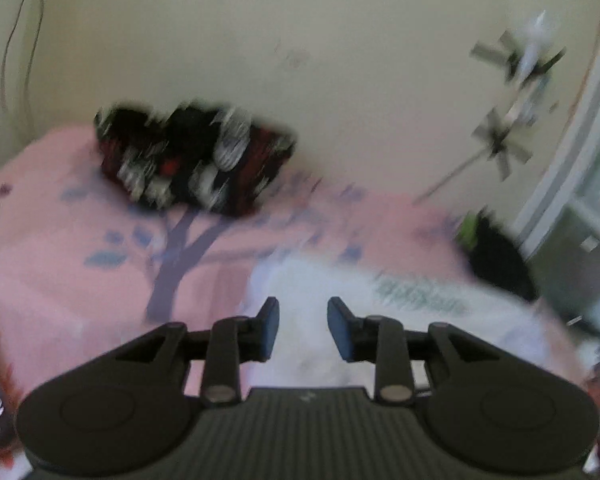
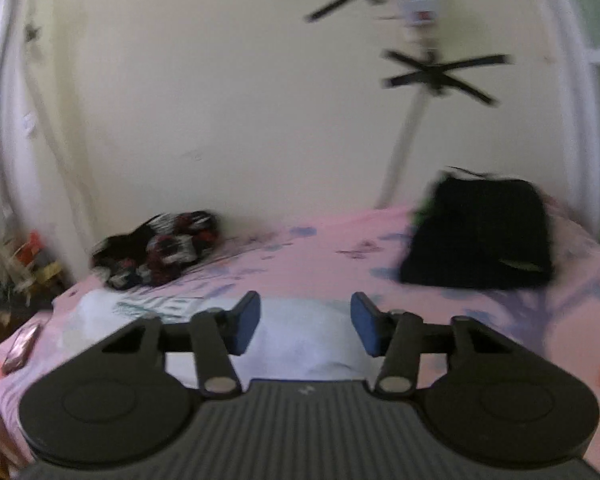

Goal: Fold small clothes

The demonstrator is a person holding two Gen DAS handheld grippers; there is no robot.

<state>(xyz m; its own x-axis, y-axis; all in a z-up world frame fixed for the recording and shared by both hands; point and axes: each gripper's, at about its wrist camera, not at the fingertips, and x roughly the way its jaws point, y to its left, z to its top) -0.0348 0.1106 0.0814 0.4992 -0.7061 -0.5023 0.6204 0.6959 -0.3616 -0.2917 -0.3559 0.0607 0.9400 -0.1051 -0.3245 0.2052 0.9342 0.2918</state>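
A small white garment with a green print lies flat on the pink bedsheet. It also shows in the right wrist view. My left gripper is open and empty, just above the garment's near part. My right gripper is open and empty, above the same garment. Both views are blurred.
A crumpled black, red and white patterned cloth lies near the wall, also in the right wrist view. A folded black garment lies on the sheet, also at the right in the left wrist view. A phone-like object lies at the bed's left edge.
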